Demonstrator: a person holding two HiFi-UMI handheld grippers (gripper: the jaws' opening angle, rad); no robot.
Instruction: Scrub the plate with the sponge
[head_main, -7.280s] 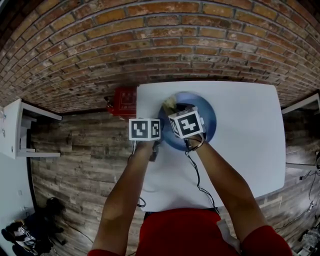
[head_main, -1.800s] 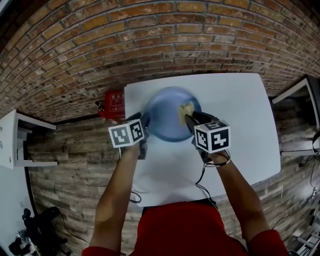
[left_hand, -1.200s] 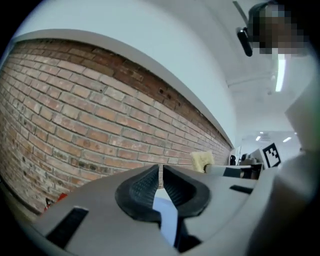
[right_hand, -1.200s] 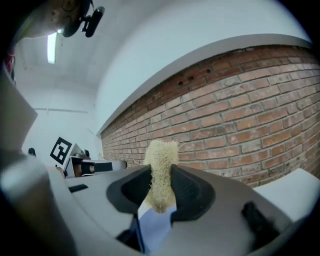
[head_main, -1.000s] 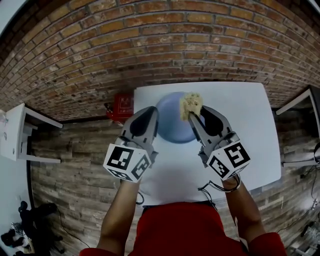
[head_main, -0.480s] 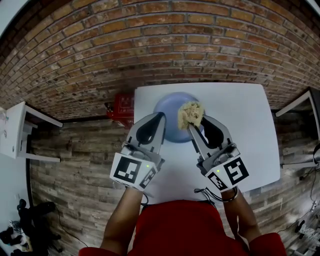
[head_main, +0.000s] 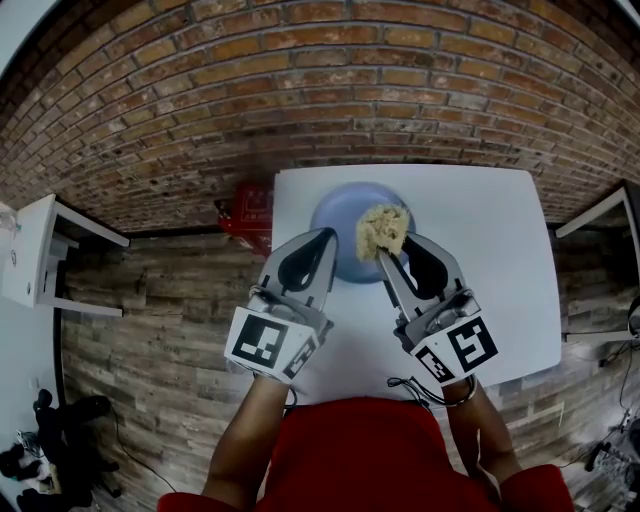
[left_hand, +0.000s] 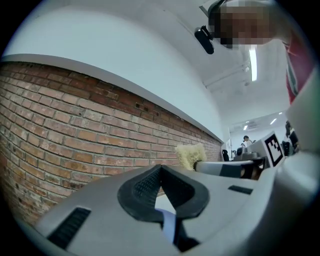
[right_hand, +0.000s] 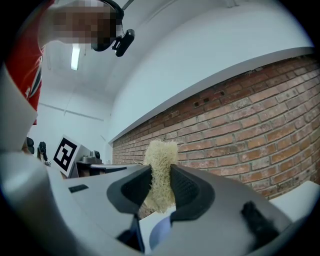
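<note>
Nearest the person, both tools are held level above the near half of the white bench (head_main: 490, 260). The left tool (head_main: 324, 236) is clenched with nothing between its pads, which meet at their tips. The right tool (head_main: 384, 252) grasps the sponge (head_main: 383, 229), its jaws pressing on the lower part from both sides, so the top sticks up beyond the pads.

The sponge is pale yellow, coarse and fibrous with a ragged outline. It hangs in the air over the right part of the plate (head_main: 338, 212).

The plate is round, blue and lies flat on the bench, partly hidden behind both tools. It sits close to the bench's left edge and near its far edge. The broad white surface stretches to the right of the plate.

Left of the bench a red box (head_main: 251, 214) stands on the wood floor (head_main: 160, 330). The brick wall (head_main: 300, 90) rises just behind the far edge.
</note>
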